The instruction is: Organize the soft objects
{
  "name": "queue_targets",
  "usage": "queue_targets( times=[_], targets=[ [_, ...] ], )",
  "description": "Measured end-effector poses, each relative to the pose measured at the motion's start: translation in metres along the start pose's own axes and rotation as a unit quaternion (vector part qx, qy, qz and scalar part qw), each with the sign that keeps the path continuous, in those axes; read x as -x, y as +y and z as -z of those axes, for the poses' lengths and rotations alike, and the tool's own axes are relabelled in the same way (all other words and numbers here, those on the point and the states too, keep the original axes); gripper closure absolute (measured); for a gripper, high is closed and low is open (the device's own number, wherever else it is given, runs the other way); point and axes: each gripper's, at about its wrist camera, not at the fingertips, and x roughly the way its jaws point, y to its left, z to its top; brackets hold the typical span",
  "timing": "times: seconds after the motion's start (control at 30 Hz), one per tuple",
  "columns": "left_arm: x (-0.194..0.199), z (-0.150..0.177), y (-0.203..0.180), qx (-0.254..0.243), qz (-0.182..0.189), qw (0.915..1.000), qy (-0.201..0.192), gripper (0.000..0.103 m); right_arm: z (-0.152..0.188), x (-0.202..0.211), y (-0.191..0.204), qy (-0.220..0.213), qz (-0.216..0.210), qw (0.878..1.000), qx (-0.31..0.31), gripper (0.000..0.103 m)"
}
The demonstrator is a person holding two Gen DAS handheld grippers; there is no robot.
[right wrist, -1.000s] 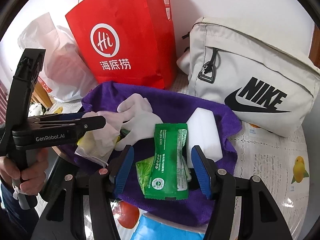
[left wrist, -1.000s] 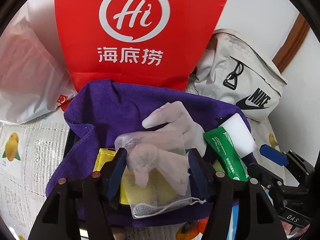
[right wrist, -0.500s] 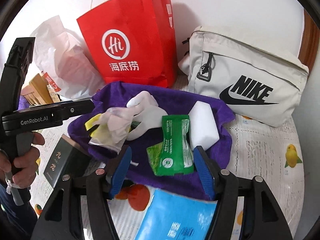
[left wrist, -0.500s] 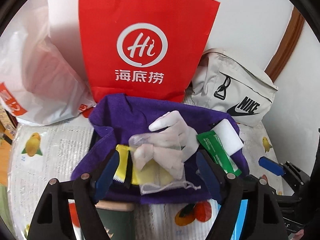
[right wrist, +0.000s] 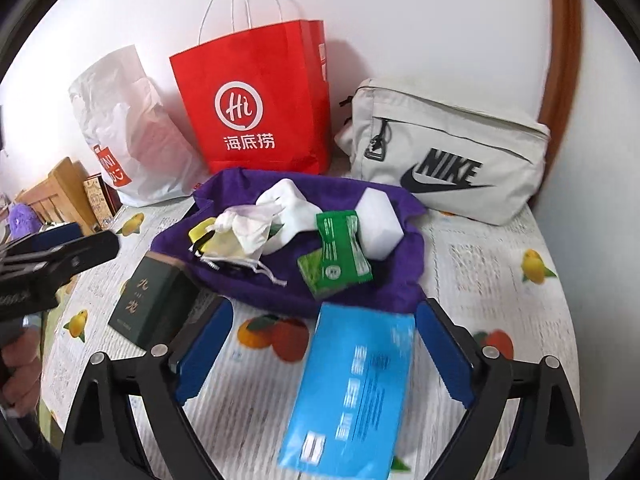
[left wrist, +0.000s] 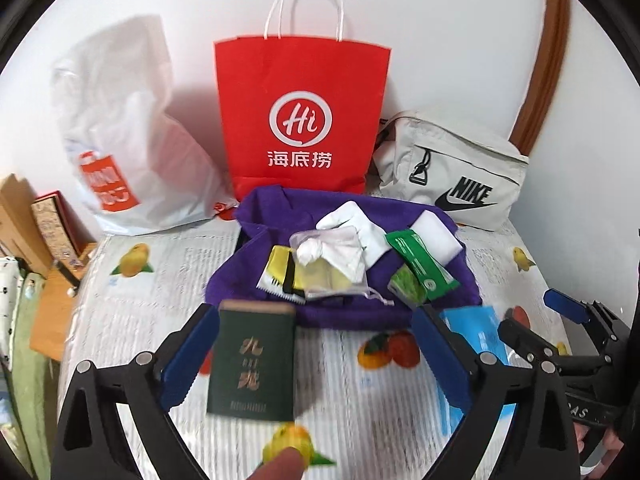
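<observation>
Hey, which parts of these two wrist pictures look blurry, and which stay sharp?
Left wrist view: dark green box smeared, red paper bag sharp. Right wrist view: blue packet blurred, grey Nike bag crisp; both fisheye-bent at the edges.

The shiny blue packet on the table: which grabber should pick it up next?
Probably the right gripper: the shiny blue packet lies between its opening jaws, untouched. The left gripper faces the dark green box instead.

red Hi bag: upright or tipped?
Upright. The red paper bag stands on its base against the wall behind the purple cloth, white handles up at the top.
</observation>
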Motion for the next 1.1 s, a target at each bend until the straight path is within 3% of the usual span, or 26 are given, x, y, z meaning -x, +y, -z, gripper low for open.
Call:
queue_targets(
  times=[0.33, 0.7, 1.1],
  targets=[
    [0.070, 0.071, -0.013, -0.020, -0.025, 0.9991, -0.029, 0.005, 0.055, 0.065, 0.011, -0.013, 0.000, 1.000, -0.017, 0.008],
    [0.118, 0.130, -0.016, -0.004, -0.013, 0.9989, -0.045, 0.005, 0.117, 0.120, 0.020, -0.028, 0.014, 1.000, -0.002, 0.008],
    [0.152, 0.159, -0.028, -0.014, -0.012, 0.9980, -0.060, 0.005, 0.149, 0.161, 0.019, -0.059, 0.019, 0.998, -0.005, 0.008]
  ],
)
